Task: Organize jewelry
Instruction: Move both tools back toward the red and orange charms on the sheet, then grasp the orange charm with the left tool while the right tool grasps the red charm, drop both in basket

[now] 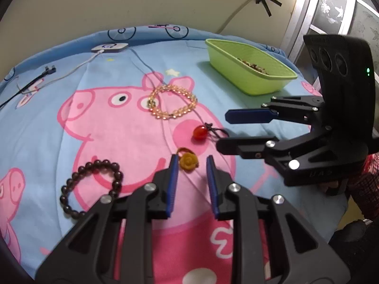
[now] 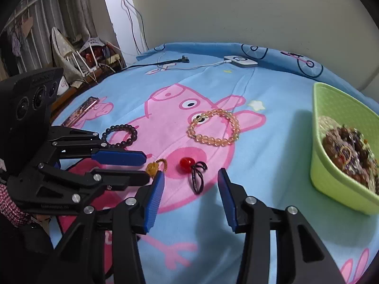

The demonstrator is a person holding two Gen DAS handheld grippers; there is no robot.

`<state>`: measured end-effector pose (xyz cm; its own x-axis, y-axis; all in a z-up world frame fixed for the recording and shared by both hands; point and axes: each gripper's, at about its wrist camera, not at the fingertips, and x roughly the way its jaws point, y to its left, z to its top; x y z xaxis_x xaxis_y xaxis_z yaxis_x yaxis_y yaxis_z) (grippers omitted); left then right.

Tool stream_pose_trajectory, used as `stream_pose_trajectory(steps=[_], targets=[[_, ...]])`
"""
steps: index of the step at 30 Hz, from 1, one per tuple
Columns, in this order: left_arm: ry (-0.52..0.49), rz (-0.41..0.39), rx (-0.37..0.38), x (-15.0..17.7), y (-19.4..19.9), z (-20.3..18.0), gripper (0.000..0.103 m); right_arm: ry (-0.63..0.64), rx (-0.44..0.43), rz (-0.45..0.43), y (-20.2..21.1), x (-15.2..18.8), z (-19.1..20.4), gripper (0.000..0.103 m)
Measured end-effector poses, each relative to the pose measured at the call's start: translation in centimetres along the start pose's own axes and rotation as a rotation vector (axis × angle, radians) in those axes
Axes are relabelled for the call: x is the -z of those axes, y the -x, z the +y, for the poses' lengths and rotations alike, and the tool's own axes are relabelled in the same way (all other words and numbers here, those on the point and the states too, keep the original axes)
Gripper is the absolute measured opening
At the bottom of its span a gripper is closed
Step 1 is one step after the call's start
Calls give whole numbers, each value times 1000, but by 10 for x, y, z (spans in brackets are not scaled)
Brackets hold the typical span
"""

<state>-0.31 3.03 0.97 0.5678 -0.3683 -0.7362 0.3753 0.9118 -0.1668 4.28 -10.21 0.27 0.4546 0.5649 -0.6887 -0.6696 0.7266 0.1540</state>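
Looking along your left gripper [image 1: 191, 165], you see its blue pads standing apart with nothing gripped, and the amber flower charm [image 1: 187, 161] lies on the cloth right at the tip of the left-hand pad, just short of the gap. Take that charm as your landmark. Just beyond it and a little to the right lies the red bead [image 1: 199, 132] on its dark cord, and your right gripper [image 1: 223, 129] reaches in from the right toward that bead, its jaws parted and holding nothing, one blue pad above the cord and the black finger below. Farther beyond the charm rests the pale gold bead bracelet [image 1: 172, 104], and to the charm's left, nearer you, the dark bead bracelet [image 1: 91, 187]. Well beyond and right of the charm sits the green basket [image 1: 248, 78], already holding a heap of jewelry [image 2: 348, 151]. Everything lies on the blue cartoon-pig bedsheet [image 1: 118, 130]. At the far edge, well beyond the charm, a white charger box [image 1: 109, 46] lies with its cable.
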Motion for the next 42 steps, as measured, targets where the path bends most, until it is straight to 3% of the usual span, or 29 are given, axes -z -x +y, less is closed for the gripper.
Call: stream_pose_trajectory(steps=[6, 9, 10, 12, 20, 26, 35, 42], targets=[[1, 13, -11, 0, -8, 2, 22, 30, 23, 34, -15, -7, 5, 23], [5, 12, -12, 1, -8, 3, 22, 31, 22, 49, -19, -7, 5, 10], [7, 12, -12, 1, -9, 4, 22, 32, 12, 53, -19, -7, 4, 0], [10, 12, -19, 0, -10, 5, 16, 36, 25, 56, -19, -6, 4, 0], [-27, 5, 29, -4, -4, -7, 16, -74, -49, 22, 8, 15, -6, 0], [-44, -10, 100, -30, -5, -25, 16, -225, -98, -109, 56, 30, -34, 0], [-146, -74, 150, -104, -29, -71, 16, -388, 27, -291, 116, 31, -106, 0], [-147, -45, 165, -139, -63, -87, 16, -449, 91, -257, 106, 23, -142, 0]])
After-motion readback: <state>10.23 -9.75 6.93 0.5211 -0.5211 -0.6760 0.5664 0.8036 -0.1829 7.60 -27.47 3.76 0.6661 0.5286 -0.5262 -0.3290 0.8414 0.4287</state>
